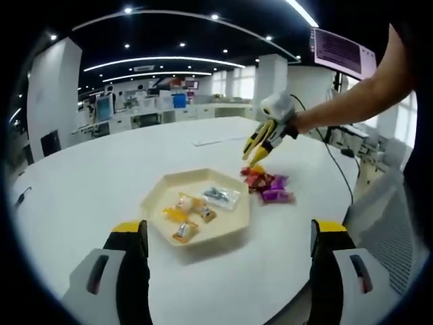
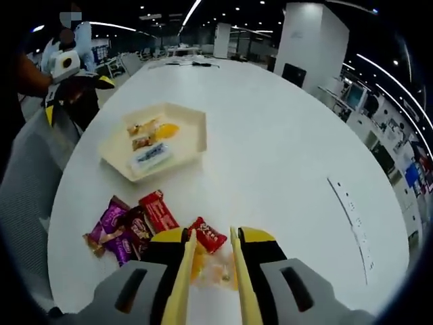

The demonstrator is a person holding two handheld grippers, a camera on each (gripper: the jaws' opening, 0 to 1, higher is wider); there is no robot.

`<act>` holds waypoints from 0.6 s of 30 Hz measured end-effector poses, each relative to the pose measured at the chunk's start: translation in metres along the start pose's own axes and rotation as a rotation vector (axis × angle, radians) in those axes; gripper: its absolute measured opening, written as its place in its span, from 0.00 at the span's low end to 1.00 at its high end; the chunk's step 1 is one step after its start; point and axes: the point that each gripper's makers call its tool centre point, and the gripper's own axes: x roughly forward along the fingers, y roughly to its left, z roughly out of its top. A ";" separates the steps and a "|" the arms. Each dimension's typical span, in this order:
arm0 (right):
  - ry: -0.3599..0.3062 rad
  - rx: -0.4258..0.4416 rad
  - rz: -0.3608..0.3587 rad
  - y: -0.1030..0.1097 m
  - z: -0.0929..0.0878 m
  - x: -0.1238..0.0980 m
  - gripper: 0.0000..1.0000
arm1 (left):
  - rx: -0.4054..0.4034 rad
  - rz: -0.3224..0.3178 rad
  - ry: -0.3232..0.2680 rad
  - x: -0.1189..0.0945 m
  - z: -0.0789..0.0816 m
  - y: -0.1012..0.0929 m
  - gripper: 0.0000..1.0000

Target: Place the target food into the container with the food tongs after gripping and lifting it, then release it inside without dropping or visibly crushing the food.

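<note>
- Wrapped snacks (image 2: 135, 227) lay in a loose pile on the white tabletop (image 2: 284, 135), just beside the cream hexagonal tray (image 2: 193, 128) — purple, dark red and red packets, some overlapping.
- In the right gripper view, the right hand-held gripper (image 2: 211, 271) held yellow food tongs (image 2: 184, 284), its jaws closed on the tong arms; the tong tips pointed down at the near edge of the pile.
- Between the tong arms sat a pale orange, translucent wrapped sweet (image 2: 215, 271); whether the tongs actually pinched it could not be told.
- A red packet (image 2: 207, 235) lay just ahead of the tongs, touching the pile's edge.
- The tray already carried several pieces: a silver-and-white packet (image 1: 221, 196), and small orange and yellow wrapped sweets (image 1: 186, 213) grouped at one side.
- In the left gripper view, the left hand-held gripper (image 1: 230, 264) hung over the near edge of the tabletop with its jaws wide apart and nothing between them — the tray sat just beyond them.
- That same view showed the right hand-held gripper (image 1: 265, 139) from outside, on a person's outstretched arm (image 1: 352, 98), with the tongs angled down onto the pile (image 1: 267, 184).
- An open office with desks and ceiling lights stretched behind the tabletop.
</note>
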 end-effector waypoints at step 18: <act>0.008 0.002 0.034 0.005 0.009 0.015 0.29 | -0.005 -0.003 0.011 0.001 -0.002 0.000 0.96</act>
